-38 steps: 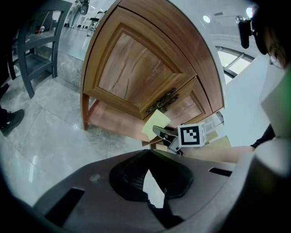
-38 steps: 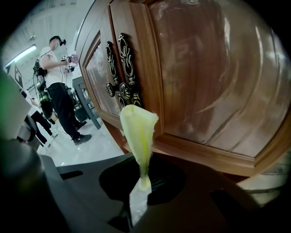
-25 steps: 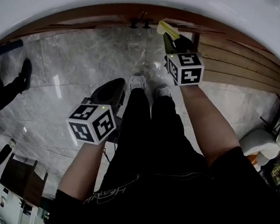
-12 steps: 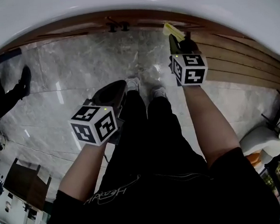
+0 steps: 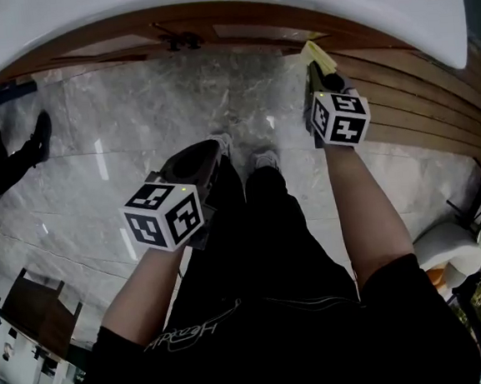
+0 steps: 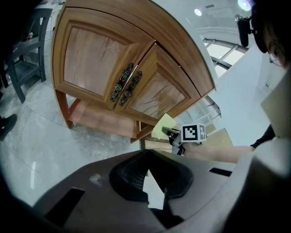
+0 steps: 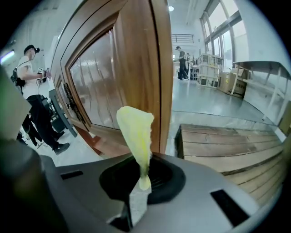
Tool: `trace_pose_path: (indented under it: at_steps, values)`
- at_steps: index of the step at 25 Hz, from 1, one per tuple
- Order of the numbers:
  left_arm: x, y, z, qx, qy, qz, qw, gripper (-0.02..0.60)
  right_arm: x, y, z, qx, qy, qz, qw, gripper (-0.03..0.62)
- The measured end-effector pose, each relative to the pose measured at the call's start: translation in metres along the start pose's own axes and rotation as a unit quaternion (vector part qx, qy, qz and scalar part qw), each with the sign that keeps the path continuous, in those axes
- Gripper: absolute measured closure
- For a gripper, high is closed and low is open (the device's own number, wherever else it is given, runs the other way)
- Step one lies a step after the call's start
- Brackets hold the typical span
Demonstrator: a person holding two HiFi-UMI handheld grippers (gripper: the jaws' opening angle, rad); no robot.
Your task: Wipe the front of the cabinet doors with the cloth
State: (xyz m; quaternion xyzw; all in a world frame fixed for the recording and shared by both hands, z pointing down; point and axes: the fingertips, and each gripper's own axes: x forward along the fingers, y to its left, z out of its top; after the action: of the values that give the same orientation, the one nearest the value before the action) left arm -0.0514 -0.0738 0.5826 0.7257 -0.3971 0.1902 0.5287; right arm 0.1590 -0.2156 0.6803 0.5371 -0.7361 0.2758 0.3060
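Thin yellow cloth (image 7: 135,132) stands upright, pinched in the right gripper (image 7: 142,184), with the brown wooden cabinet doors (image 7: 97,77) just ahead at upper left. The left gripper (image 6: 152,186), seemingly closed and empty, sits farther back.

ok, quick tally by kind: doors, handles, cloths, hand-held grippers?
doors: 2
handles: 2
cloth: 1
hand-held grippers: 2
total: 7
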Motion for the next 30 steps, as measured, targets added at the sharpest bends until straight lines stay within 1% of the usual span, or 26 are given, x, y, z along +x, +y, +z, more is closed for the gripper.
trace_pose_path:
  at_steps: [4,8,12,15,17,19,21,23,25,26,27,28,30]
  values:
    - [0.003,-0.015,-0.008,0.003,-0.005,0.004,1.0,0.575,-0.01,-0.014,-0.003,-0.002,-0.004,0.0,1.0,0.554]
    - [0.007,-0.037,-0.017,0.008,-0.01,0.007,0.9999,0.575,-0.02,-0.027,-0.015,-0.018,0.009,0.004,1.0,0.554]
    - [0.007,-0.067,-0.024,0.013,-0.018,0.005,0.9998,0.575,-0.051,-0.033,-0.017,-0.03,0.005,0.024,0.999,0.554]
    - [-0.003,-0.093,-0.023,0.014,-0.03,0.001,0.9995,0.575,-0.086,-0.026,-0.011,-0.028,0.011,0.064,0.997,0.554]
    - [-0.013,-0.114,-0.018,0.019,-0.041,-0.008,0.9989,0.574,-0.116,-0.016,-0.001,-0.031,0.013,0.109,0.993,0.554]
    - [-0.026,-0.136,-0.011,0.031,-0.052,-0.021,0.998,0.575,-0.154,-0.006,0.012,-0.021,0.014,0.161,0.987,0.554]
    - [-0.043,-0.155,-0.007,0.04,-0.061,-0.036,0.9966,0.574,-0.198,0.004,0.024,0.0,0.013,0.206,0.978,0.554]
    - [-0.06,-0.168,-0.003,0.051,-0.067,-0.05,0.9952,0.575,-0.239,0.012,0.039,0.039,0.006,0.241,0.97,0.554]
    - [-0.073,-0.178,0.004,0.069,-0.069,-0.062,0.9933,0.574,-0.273,0.019,0.057,0.078,-0.009,0.263,0.962,0.554]
    - [-0.082,-0.184,0.007,0.08,-0.07,-0.068,0.9919,0.574,-0.291,0.024,0.066,0.079,-0.019,0.268,0.96,0.554]
    - [-0.092,-0.192,0.01,0.09,-0.073,-0.074,0.9904,0.575,-0.31,0.031,0.074,0.064,-0.029,0.269,0.961,0.554]
    - [-0.106,-0.2,0.01,0.1,-0.077,-0.081,0.9887,0.574,-0.331,0.04,0.079,0.04,-0.037,0.269,0.961,0.554]
    - [-0.139,-0.219,0.01,0.125,-0.09,-0.097,0.9833,0.575,-0.376,0.066,0.087,-0.024,-0.055,0.273,0.96,0.554]
